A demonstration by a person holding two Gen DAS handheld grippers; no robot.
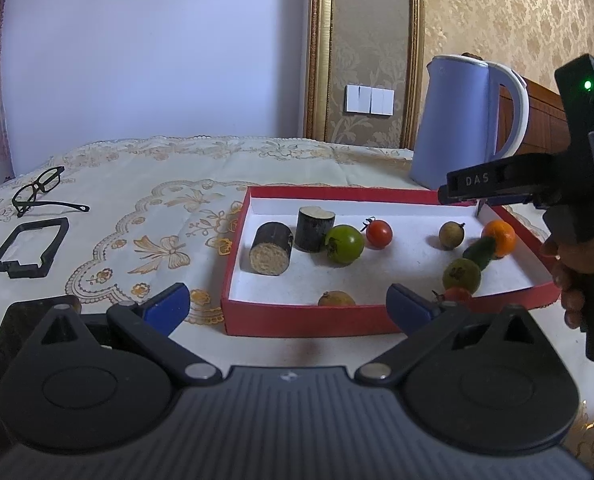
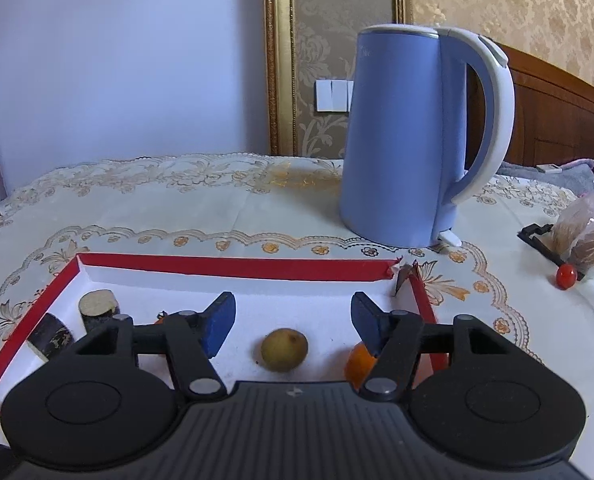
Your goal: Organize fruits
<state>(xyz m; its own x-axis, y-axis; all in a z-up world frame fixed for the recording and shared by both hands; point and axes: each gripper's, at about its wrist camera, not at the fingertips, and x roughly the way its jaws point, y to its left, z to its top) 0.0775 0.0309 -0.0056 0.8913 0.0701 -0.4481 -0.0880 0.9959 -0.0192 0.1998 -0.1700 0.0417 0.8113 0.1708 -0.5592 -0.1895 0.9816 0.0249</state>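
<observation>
Left wrist view. The red tray (image 1: 297, 322), white-lined, sat on the embroidered tablecloth (image 1: 137, 184). Contents: two dark sugarcane pieces (image 1: 275, 250), one lying, one upright behind it; a green tomato (image 1: 344, 243); a red cherry tomato (image 1: 378, 233); a brown longan (image 1: 451, 235); an orange (image 1: 501, 236) touching a small cucumber (image 1: 480, 251); a green-yellow fruit (image 1: 462, 276). Two more fruits at the near wall were half hidden. The left gripper (image 1: 289, 304) stood spread wide, holding nothing, before the tray. The right gripper (image 1: 469, 188) reached over the far right corner; whether it was open could not be told. Eyeglasses (image 1: 41, 190) and a black frame (image 1: 29, 248) lay well left.

Right wrist view. The right gripper (image 2: 293, 322) was parted and empty above the tray (image 2: 233, 266), the longan (image 2: 284, 349) between its fingers' line. The orange (image 2: 357, 364) was partly covered. A blue kettle (image 2: 401, 136) stood behind; a stray cherry tomato (image 2: 566, 277) lay beside a plastic bag (image 2: 585, 236).
</observation>
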